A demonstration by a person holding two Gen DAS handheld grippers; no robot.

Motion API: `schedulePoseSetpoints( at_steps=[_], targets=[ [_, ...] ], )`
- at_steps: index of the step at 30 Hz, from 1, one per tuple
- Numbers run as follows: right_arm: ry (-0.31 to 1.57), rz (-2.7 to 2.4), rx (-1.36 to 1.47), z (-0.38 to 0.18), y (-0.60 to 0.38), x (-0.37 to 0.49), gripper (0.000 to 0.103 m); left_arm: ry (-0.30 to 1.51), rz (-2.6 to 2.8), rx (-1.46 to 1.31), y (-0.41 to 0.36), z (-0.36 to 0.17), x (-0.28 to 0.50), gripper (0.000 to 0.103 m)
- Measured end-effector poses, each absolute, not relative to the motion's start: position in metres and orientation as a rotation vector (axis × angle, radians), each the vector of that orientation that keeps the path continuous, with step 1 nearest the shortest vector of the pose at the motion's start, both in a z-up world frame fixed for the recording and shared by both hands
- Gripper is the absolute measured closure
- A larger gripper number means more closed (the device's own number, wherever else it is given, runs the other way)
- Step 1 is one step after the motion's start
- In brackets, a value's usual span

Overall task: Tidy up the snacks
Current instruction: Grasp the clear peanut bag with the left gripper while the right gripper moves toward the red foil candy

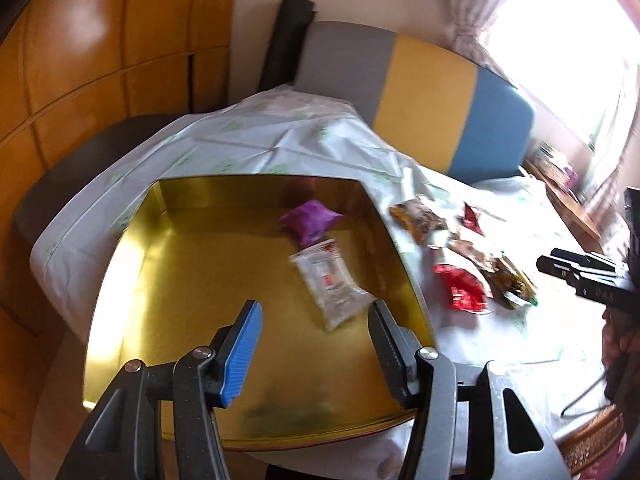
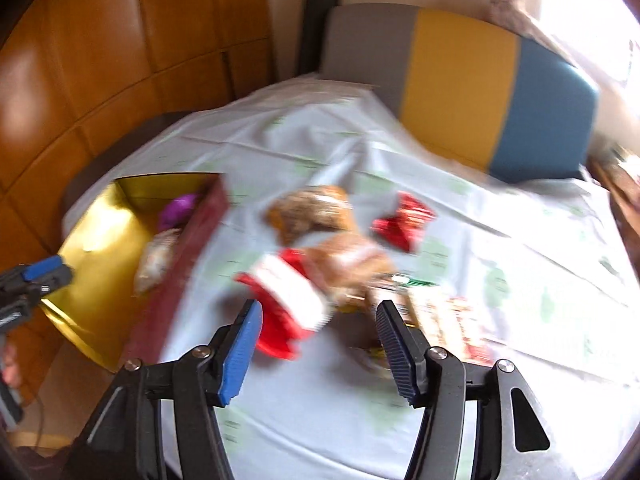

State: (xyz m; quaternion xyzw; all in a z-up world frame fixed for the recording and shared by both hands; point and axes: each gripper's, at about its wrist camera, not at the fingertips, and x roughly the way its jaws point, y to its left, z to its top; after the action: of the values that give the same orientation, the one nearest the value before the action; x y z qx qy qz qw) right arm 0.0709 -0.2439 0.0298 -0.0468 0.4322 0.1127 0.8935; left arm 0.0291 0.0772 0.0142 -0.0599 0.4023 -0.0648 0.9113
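Your left gripper [image 1: 314, 312] hangs over the gold tin [image 1: 132, 264] with its jaws spread wide and nothing between them. Inside the tin, a purple packet [image 1: 310, 220] lies at centre frame near the far wall, and a clear white packet [image 1: 332, 284] lies just below it, close to the tin's right wall. Your right gripper [image 2: 318, 316] is also spread wide and empty, low in the frame above the loose snacks on the pale tablecloth [image 2: 520, 240]. A red and white packet [image 2: 288, 300] sits between and just beyond its fingers, blurred. Behind it lie two brownish packets [image 2: 312, 210], one touching the red one, and a small red packet [image 2: 402, 218] to their right. The tin shows at left of this view
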Motion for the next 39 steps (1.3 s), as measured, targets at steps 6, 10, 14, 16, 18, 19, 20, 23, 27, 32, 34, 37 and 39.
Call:
schedulePoseSetpoints(
  at_steps=[6, 10, 14, 16, 18, 19, 20, 23, 27, 32, 34, 37, 39],
  targets=[
    [0.872, 0.06, -0.074, 0.026, -0.322, 0.075, 0.036, 0.824, -0.23, -0.067, 0.044, 0.029, 0.039, 0.051],
    [0.867, -0.04, 0.058, 0.012, -0.374, 0.077, 0.036, 0.827, -0.294, -0.016, 0.015, 0.041, 0.053, 0.054],
    [0.911, -0.109, 0.215, 0.002, -0.407, 0.082, 0.036, 0.836, -0.334, 0.086, -0.016, 0.047, 0.073, 0.054],
    [0.896, -0.107, 0.24, 0.005, -0.411, 0.082, 0.035, 0.856, -0.364, 0.106, -0.028, 0.046, 0.085, 0.054],
    [0.894, -0.089, 0.259, 0.007, -0.409, 0.081, 0.032, 0.895, -0.396, 0.133, -0.042, 0.043, 0.104, 0.052],
    [0.892, -0.074, 0.258, 0.008, -0.406, 0.081, 0.031, 0.908, -0.395, 0.147, -0.048, 0.04, 0.113, 0.045],
    [0.889, -0.064, 0.251, 0.01, -0.403, 0.08, 0.03, 0.923, -0.399, 0.16, -0.053, 0.038, 0.121, 0.041],
    [0.879, -0.034, 0.246, 0.013, -0.395, 0.078, 0.026, 0.977, -0.41, 0.17, -0.065, 0.027, 0.148, 0.034],
    [0.884, -0.015, 0.264, 0.011, -0.395, 0.079, 0.024, 1.011, -0.414, 0.231, -0.081, 0.012, 0.175, 0.034],
    [0.887, 0.012, 0.281, 0.011, -0.394, 0.08, 0.024, 1.057, -0.427, 0.319, -0.1, -0.006, 0.209, 0.029],
    [0.885, 0.016, 0.284, 0.012, -0.393, 0.079, 0.023, 1.066, -0.428, 0.353, -0.108, -0.013, 0.221, 0.023],
    [0.89, 0.018, 0.285, 0.011, -0.394, 0.081, 0.022, 1.104, -0.438, 0.413, -0.118, -0.027, 0.237, 0.022],
    [0.894, 0.018, 0.29, 0.01, -0.394, 0.082, 0.022, 1.127, -0.427, 0.438, -0.121, -0.037, 0.249, 0.022]
  ],
)
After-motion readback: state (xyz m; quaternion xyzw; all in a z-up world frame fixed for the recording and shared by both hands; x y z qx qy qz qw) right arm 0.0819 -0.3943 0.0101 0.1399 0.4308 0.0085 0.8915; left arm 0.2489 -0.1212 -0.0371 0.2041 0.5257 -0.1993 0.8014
